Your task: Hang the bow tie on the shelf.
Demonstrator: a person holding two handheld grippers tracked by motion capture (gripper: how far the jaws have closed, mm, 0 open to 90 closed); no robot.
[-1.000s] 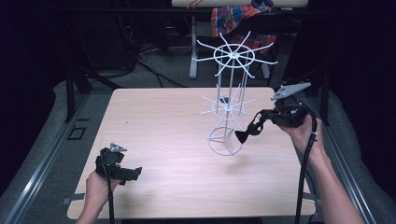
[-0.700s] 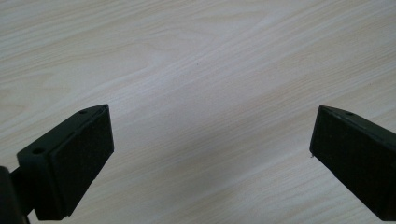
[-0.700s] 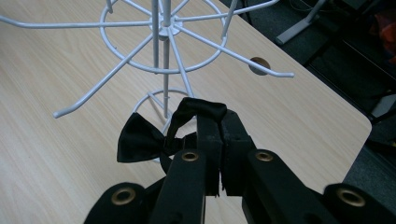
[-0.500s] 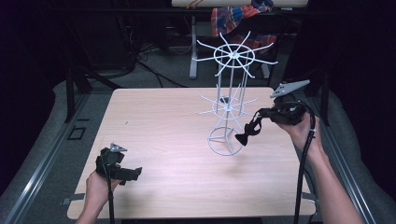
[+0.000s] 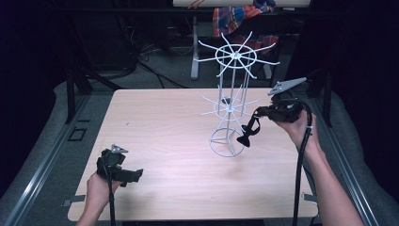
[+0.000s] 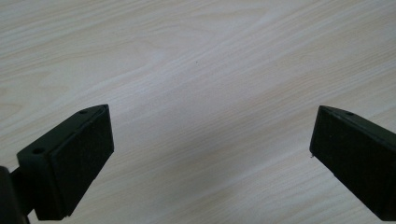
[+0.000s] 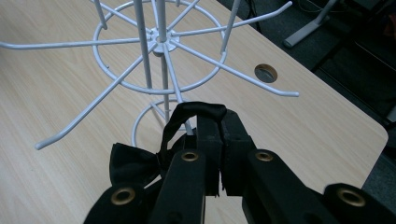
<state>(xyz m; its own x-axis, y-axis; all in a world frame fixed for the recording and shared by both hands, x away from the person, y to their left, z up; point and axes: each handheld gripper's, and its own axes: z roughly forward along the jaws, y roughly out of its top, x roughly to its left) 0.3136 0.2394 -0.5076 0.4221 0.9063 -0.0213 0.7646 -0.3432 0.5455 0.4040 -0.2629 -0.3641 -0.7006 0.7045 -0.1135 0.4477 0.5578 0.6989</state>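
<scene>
A black bow tie (image 5: 245,136) hangs by its strap (image 7: 187,114) from the right gripper (image 7: 219,135), whose jaws are pinched together on the strap, just beside the lower arms of a white wire rack (image 5: 229,108) standing on the wooden table (image 5: 160,117). The left gripper (image 5: 123,173) rests near the table's front edge, jaws spread wide with nothing between them.

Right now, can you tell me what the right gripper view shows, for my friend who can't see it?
The right gripper is shut on the strap of a black bow tie, which hangs to the left of its jaws. Just beyond stands a white wire rack with hooked arms spreading out like spokes, on a light wooden table.
</scene>
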